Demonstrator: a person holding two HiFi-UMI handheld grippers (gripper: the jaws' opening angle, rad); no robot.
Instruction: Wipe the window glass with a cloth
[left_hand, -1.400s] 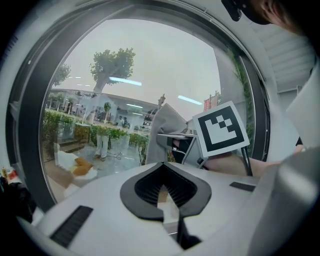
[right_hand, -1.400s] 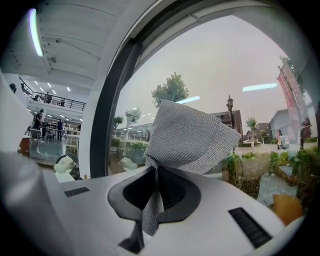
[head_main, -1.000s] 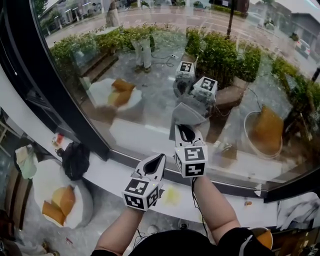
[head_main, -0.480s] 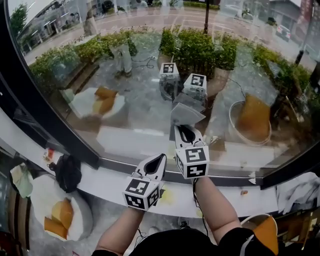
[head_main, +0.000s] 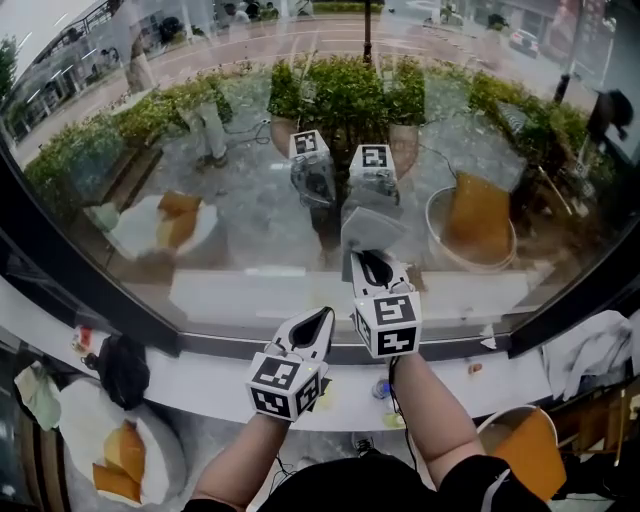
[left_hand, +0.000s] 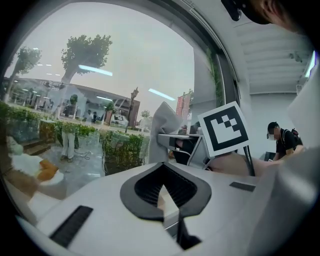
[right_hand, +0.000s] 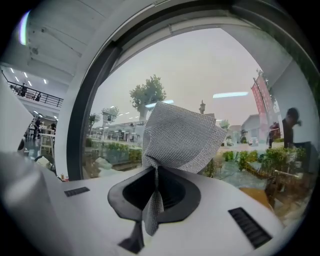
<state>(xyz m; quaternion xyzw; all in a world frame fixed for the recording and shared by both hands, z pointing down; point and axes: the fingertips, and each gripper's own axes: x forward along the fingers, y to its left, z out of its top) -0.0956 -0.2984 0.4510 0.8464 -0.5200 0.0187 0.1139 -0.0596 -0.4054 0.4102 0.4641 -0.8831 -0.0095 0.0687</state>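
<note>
Jaws of R gripper (head_main: 368, 256) pinch tight on grey mesh cloth (head_main: 371, 226), which fans up ahead of them w/ its face at the window glass (head_main: 240, 215), prob. touching; L gripper (head_main: 312, 328), closed and empty, sits lower, farther from glass.

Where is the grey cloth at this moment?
In the head view the grey cloth is just right of centre. It is pinched in the jaws of the right gripper and held up in front of the window glass.
</note>
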